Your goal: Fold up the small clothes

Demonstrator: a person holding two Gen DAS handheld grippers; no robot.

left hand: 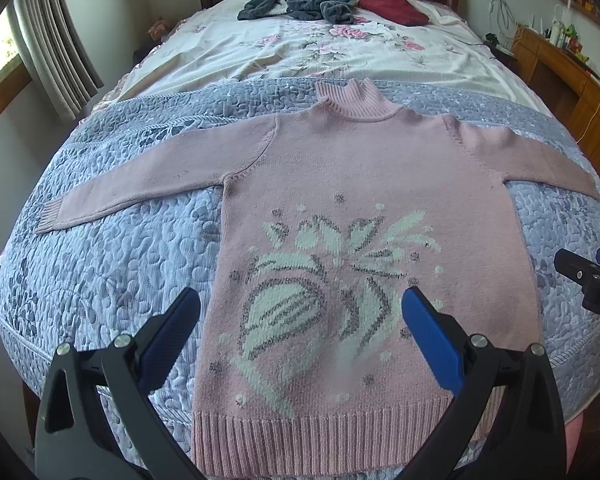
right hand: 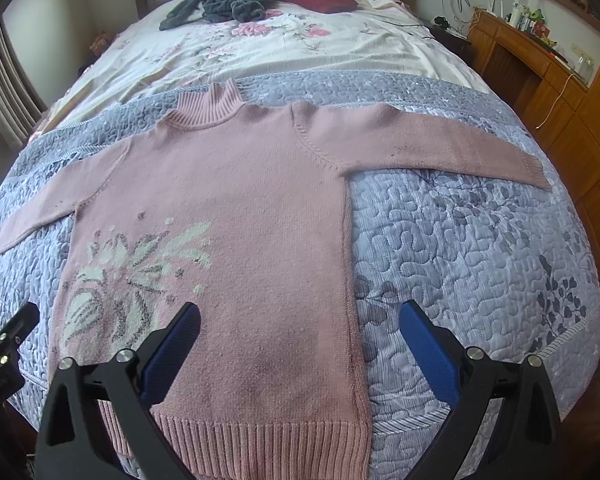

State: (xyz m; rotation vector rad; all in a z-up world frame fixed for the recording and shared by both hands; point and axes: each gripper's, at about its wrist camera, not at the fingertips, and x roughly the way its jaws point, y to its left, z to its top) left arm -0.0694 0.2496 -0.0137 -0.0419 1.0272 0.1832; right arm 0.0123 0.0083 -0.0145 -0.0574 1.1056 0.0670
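We see the pink sweater (left hand: pixel 364 216) spread flat on the bed's quilt (left hand: pixel 100 264), both sleeves out. Left gripper (left hand: pixel 300 320) and right gripper (right hand: pixel 300 324) hover above its hem, fingers wide apart, empty. Grey clothes (left hand: pixel 300 0) and a red garment (left hand: pixel 392 8) lie well beyond; the lettering is unreadable.

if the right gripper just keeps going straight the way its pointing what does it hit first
Most likely the pink sweater, around its right side edge, with the quilt right beside it. The open right gripper straddles that edge; depth is hard to judge.

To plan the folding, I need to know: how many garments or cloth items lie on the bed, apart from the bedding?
3: the pink knitted sweater spread flat nearby; the grey fluffy garment and the dark red folded cloth near the headboard. Others may hide beneath them.
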